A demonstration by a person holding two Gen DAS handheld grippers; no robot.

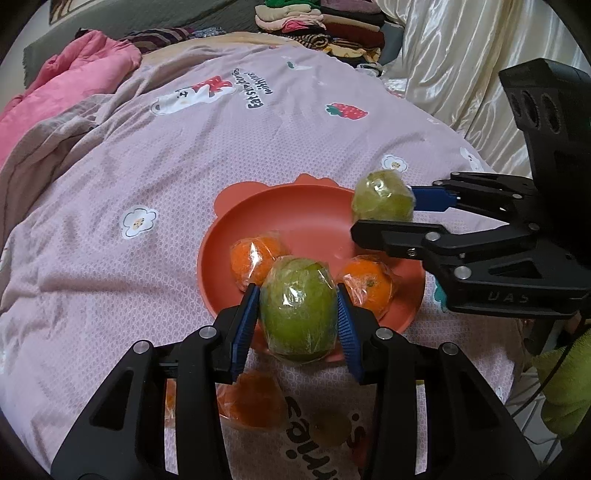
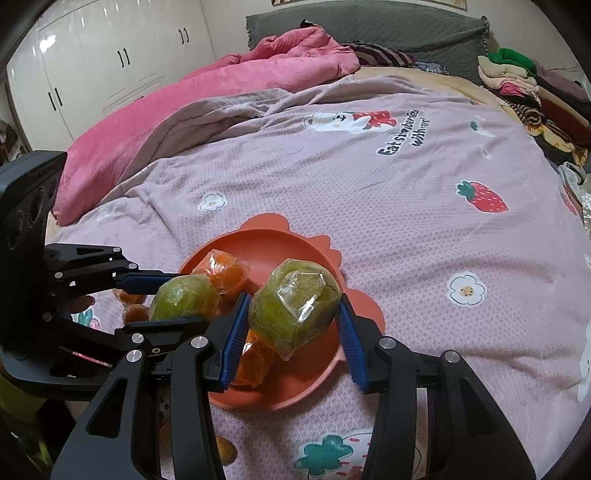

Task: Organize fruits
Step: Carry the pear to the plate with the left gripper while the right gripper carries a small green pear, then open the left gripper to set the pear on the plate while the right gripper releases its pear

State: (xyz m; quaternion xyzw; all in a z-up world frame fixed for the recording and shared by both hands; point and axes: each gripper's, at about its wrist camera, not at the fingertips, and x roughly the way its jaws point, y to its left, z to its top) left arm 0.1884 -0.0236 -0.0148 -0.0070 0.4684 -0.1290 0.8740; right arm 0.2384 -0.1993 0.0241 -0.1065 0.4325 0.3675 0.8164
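Observation:
An orange-red plate lies on the pink bedspread and also shows in the right wrist view. Two wrapped oranges sit in it. My left gripper is shut on a wrapped green fruit, held over the plate's near rim. My right gripper is shut on another wrapped green fruit, held above the plate's right side. That fruit also shows in the left wrist view. The left gripper's fruit also shows in the right wrist view.
More wrapped oranges and a small green fruit lie on the bedspread below the left gripper. A pink quilt is bunched at the far left. Folded clothes are stacked at the far right. White wardrobes stand behind.

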